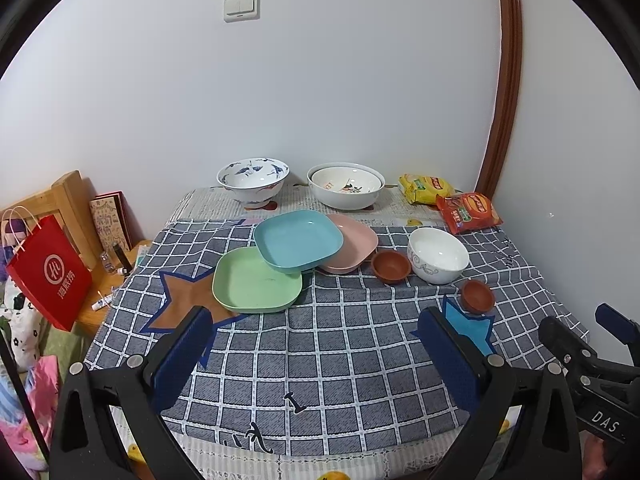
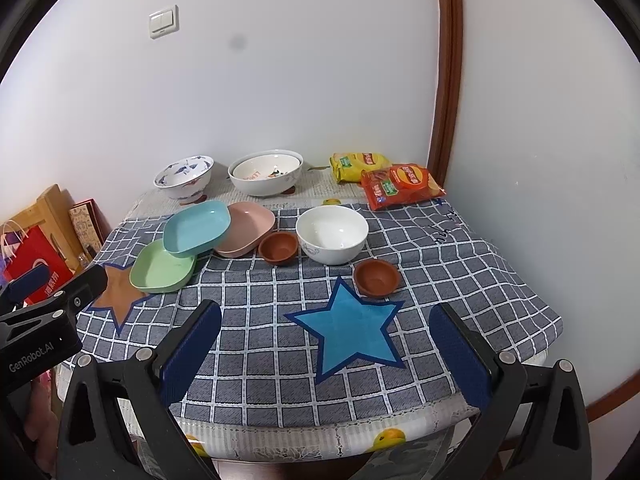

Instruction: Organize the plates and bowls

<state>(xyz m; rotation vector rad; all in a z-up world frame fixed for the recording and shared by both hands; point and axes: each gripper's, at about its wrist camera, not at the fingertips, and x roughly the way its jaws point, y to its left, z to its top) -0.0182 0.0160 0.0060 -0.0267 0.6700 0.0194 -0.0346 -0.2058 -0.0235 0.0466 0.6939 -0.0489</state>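
Note:
Three square plates overlap mid-table: a green plate (image 1: 256,282) (image 2: 162,268), a blue plate (image 1: 298,242) (image 2: 196,228) leaning on it, and a pink plate (image 1: 356,244) (image 2: 250,230) partly under the blue one. To their right are a brown bowl (image 1: 391,266) (image 2: 279,248), a white bowl (image 1: 438,254) (image 2: 332,234) and a second brown bowl (image 1: 478,296) (image 2: 376,278). A blue-patterned bowl (image 1: 253,180) (image 2: 184,176) and nested white bowls (image 1: 346,184) (image 2: 266,172) stand at the back. My left gripper (image 1: 316,332) and right gripper (image 2: 328,328) are open, empty, above the table's near edge.
Yellow (image 1: 424,188) (image 2: 358,166) and red (image 1: 468,212) (image 2: 402,186) snack bags lie at the back right by the wall. A red paper bag (image 1: 48,272) and a wooden shelf (image 1: 68,204) stand left of the table. A checked cloth (image 1: 340,352) has star patches.

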